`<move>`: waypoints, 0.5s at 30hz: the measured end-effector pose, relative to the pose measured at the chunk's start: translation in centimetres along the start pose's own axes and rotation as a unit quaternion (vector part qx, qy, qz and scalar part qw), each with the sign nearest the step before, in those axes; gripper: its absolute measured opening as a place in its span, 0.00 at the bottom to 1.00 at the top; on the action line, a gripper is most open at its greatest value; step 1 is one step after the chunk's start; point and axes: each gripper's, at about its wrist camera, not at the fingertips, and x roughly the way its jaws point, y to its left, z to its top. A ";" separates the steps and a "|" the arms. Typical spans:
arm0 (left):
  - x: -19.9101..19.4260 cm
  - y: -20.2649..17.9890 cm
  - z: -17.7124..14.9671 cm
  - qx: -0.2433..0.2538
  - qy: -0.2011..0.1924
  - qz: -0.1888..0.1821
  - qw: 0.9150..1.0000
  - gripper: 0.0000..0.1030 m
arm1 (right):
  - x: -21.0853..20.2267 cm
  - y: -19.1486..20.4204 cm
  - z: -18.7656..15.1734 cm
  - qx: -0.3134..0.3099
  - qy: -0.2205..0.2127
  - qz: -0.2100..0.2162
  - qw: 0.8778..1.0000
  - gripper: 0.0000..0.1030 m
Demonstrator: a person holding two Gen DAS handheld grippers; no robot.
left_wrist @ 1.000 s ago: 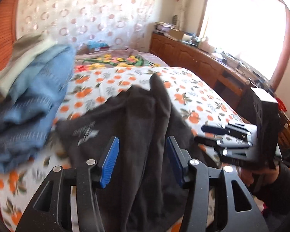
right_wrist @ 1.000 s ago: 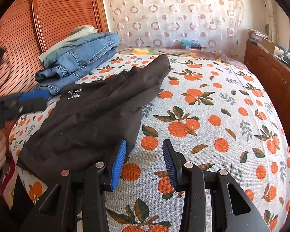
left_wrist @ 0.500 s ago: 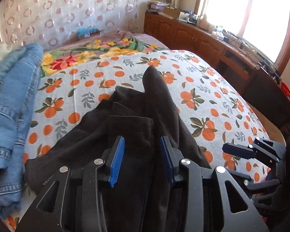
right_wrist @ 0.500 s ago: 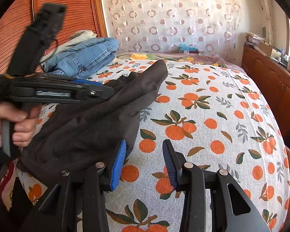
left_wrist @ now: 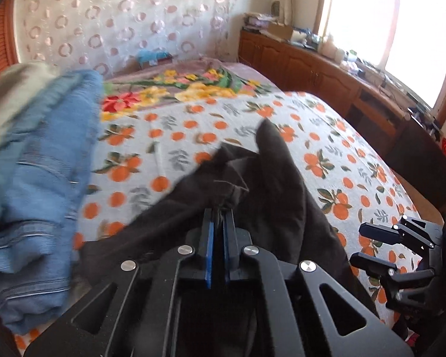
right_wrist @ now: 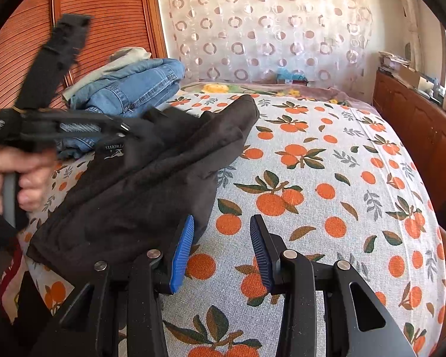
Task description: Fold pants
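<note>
Dark brown pants (left_wrist: 270,196) lie rumpled on the orange-print bedspread (left_wrist: 336,136). My left gripper (left_wrist: 218,217) is shut on a bunched fold of the pants and lifts it slightly. In the right wrist view the pants (right_wrist: 151,184) stretch from the bed's left edge toward the middle, and the left gripper (right_wrist: 125,129) pinches them from the left. My right gripper (right_wrist: 220,238) is open and empty, low over the bedspread (right_wrist: 327,178) beside the pants' near edge. It also shows at the right of the left wrist view (left_wrist: 374,245).
A stack of folded blue jeans (right_wrist: 133,89) with a pale garment on top sits at the bed's left, by the wooden headboard (right_wrist: 29,29). A floral blanket (left_wrist: 178,89) lies at the far end. A wooden cabinet (right_wrist: 416,125) runs along the right.
My left gripper has closed on a fold of the pants and raised it. The right gripper has stayed open in about the same spot.
</note>
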 end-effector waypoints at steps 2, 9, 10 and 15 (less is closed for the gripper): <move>-1.4 1.7 0.2 -0.010 -0.012 0.015 1.000 0.05 | 0.0 0.0 0.0 -0.001 0.001 0.000 1.000 0.40; -3.4 7.1 0.7 -0.048 -0.024 0.050 0.997 0.05 | 0.3 -0.2 0.2 -0.001 0.006 0.001 1.000 0.40; -3.3 7.4 0.6 -0.048 -0.023 0.053 0.997 0.05 | 0.4 -0.2 0.2 -0.001 0.007 0.001 1.000 0.40; -1.8 7.8 -0.5 -0.049 -0.008 0.059 0.997 0.05 | 0.4 -0.2 0.2 -0.002 0.010 0.003 1.000 0.40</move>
